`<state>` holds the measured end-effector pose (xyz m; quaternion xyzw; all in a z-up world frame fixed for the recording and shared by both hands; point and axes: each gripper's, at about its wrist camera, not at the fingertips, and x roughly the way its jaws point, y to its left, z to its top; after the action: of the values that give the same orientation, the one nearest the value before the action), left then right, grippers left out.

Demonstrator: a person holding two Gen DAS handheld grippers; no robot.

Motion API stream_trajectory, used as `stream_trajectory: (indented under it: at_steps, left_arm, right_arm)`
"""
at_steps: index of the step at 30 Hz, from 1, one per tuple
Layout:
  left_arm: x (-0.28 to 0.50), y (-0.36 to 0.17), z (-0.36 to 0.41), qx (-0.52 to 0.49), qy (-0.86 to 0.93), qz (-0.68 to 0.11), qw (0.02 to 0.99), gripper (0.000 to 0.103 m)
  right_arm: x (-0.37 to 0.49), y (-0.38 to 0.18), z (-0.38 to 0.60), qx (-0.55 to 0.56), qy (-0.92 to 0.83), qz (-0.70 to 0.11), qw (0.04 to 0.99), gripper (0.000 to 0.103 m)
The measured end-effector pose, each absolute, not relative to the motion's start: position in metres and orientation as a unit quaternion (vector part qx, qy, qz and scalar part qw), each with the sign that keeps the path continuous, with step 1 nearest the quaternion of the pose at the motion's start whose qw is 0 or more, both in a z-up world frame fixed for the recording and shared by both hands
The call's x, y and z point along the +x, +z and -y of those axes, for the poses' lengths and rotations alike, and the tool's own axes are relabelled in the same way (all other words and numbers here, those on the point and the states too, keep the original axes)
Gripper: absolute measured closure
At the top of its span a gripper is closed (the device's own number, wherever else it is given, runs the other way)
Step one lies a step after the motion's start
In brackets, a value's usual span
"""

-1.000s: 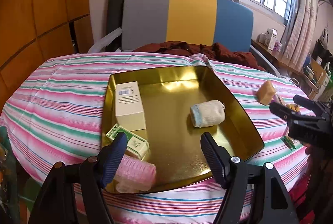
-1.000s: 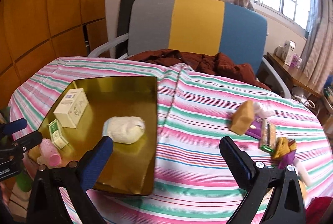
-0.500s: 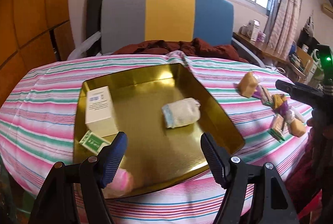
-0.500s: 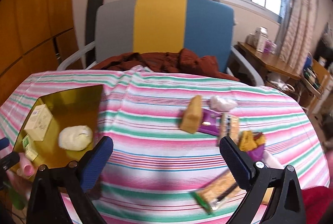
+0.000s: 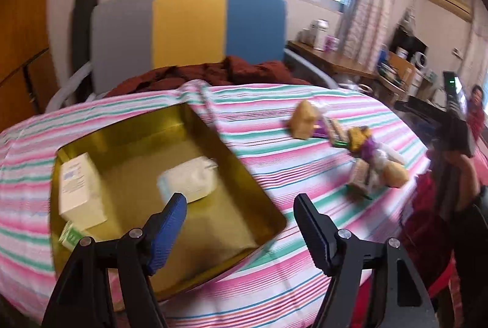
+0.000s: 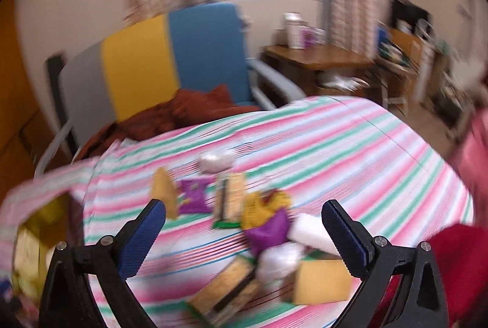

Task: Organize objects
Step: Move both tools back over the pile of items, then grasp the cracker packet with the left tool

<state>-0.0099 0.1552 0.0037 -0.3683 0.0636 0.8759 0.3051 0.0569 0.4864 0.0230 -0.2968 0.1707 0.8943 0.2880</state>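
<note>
A gold tray lies on the striped tablecloth and holds a white box, a small green box and a rolled white cloth. My left gripper hovers open over the tray's near right corner, empty. A heap of snack packets lies right of the tray: a tan block, a purple packet, cracker packs and a yellow block. My right gripper stands open just above that heap, nothing between its fingers. The right view is blurred.
A chair with grey, yellow and blue panels stands behind the table, a dark red cloth on its seat. A wooden desk with clutter stands at the back right. A person's red sleeve is at the right edge.
Both views have swung right. The right gripper moved from beside the tray to over the snack heap. The left gripper shifted toward the tray's right corner; the pink item has left its view.
</note>
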Motion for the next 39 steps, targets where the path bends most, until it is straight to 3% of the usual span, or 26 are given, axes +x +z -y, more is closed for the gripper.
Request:
stream_trajectory:
  at_steps: [4, 11, 19, 31, 34, 39]
  left_arm:
    - [-0.008, 0.0, -0.194, -0.372, 0.86, -0.094, 0.337, 0.029]
    - [-0.003, -0.025, -0.272, -0.389, 0.814, -0.144, 0.407, 0.029]
    - [-0.003, -0.051, -0.35, -0.381, 0.76, -0.191, 0.49, 0.029]
    - [-0.005, -0.095, -0.438, -0.4, 0.699, -0.261, 0.532, 0.029]
    - [-0.011, -0.111, -0.445, -0.41, 0.707, -0.268, 0.511, 0.034]
    - [-0.014, -0.111, -0.43, -0.404, 0.728, -0.234, 0.502, 0.05]
  right_arm:
    - [0.083, 0.012, -0.522, -0.265, 0.872, -0.239, 0.336, 0.0]
    - [0.111, -0.005, -0.558, -0.228, 0.841, -0.359, 0.334, 0.0]
    - [0.106, -0.007, -0.552, -0.227, 0.848, -0.372, 0.301, 0.0]
    - [0.104, -0.019, -0.563, -0.226, 0.842, -0.412, 0.266, 0.0]
    - [0.103, -0.02, -0.563, -0.23, 0.842, -0.411, 0.262, 0.0]
    - [0.101, -0.022, -0.565, -0.234, 0.841, -0.415, 0.256, 0.0]
